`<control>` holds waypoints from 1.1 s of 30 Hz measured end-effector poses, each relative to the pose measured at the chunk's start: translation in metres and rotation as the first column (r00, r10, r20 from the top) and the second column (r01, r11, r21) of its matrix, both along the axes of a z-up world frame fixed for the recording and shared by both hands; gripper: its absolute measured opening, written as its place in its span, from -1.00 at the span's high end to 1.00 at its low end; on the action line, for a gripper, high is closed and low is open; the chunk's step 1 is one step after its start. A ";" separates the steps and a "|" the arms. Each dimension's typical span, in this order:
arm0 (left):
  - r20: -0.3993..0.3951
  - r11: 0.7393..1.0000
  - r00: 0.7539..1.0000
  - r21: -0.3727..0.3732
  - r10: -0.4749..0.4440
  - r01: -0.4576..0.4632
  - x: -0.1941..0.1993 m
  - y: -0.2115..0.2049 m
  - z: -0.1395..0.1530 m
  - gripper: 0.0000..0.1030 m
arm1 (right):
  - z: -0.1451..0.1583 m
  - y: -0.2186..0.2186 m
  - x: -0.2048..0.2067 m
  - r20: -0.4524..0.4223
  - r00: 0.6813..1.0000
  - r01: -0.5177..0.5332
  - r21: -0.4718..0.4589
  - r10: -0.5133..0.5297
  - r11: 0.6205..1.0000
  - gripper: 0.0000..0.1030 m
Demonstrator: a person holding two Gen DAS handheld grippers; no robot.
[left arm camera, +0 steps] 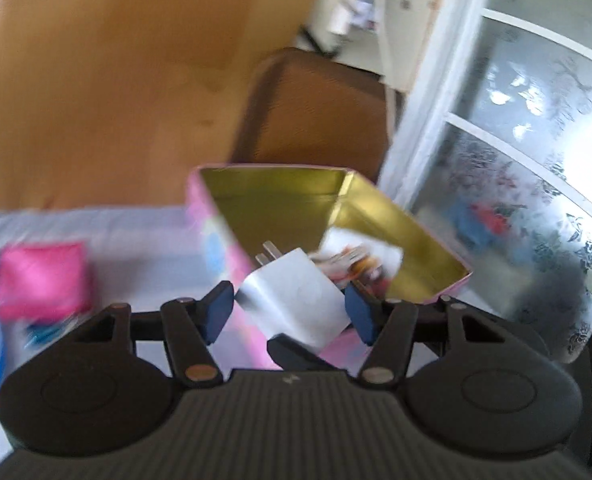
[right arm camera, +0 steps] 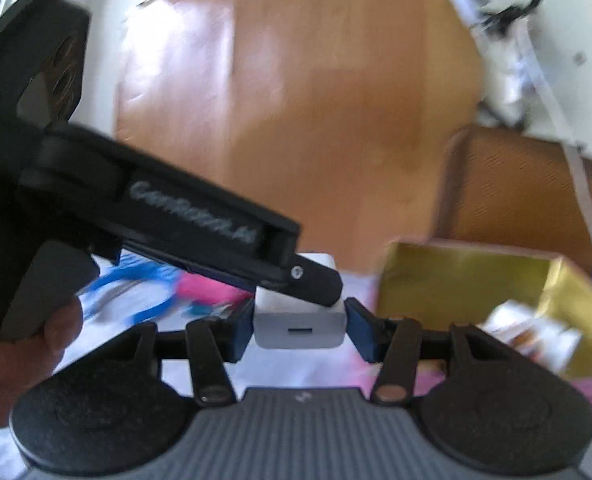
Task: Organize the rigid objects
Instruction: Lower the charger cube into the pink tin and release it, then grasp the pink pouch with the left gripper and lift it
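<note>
The right wrist view shows the white charger (right arm camera: 299, 330) low in the middle, squeezed between the right gripper (right arm camera: 300, 330) pads; the left gripper (left arm camera: 289, 311) also has it between its pads, but I cannot tell if they press; the gold box (right arm camera: 468, 280) at the right already holds some small things; pink and blue things (left arm camera: 41, 280) at the left still wait.

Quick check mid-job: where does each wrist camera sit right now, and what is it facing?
Left wrist: rides the left gripper, faces the charger and the gold-lined tin; only its own fingers show.
Right wrist: rides the right gripper, faces the same charger; a hand shows.
Shared: charger, tin, wooden board.
</note>
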State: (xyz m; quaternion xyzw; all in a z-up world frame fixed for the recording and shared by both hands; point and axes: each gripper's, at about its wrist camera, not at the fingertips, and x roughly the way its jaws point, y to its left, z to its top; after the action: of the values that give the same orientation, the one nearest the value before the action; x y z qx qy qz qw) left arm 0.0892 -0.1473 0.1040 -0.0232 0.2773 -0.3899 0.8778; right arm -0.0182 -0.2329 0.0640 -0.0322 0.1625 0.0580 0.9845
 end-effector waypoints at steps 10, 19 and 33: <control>0.024 0.997 1.000 0.079 -0.003 0.002 0.028 -0.078 -0.019 -0.25 | -0.016 -0.078 0.040 -0.090 0.977 0.193 -0.019 -0.194 0.981 0.02; 0.141 0.989 0.983 0.076 0.114 -0.126 0.026 -0.002 0.003 -0.30 | 0.009 -0.076 0.040 -0.024 0.966 0.258 0.084 -0.257 0.963 0.03; 0.040 0.916 0.917 0.047 0.397 -0.398 0.102 0.185 -0.017 -0.25 | 0.000 0.035 0.113 -0.189 0.975 -0.062 0.290 0.121 0.955 0.12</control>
State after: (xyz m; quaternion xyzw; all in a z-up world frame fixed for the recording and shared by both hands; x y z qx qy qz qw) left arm 0.1909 0.0374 0.0874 -0.0496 0.2643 -0.1961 0.9430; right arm 0.0949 -0.1978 0.0644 0.1071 0.2513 0.1292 0.9533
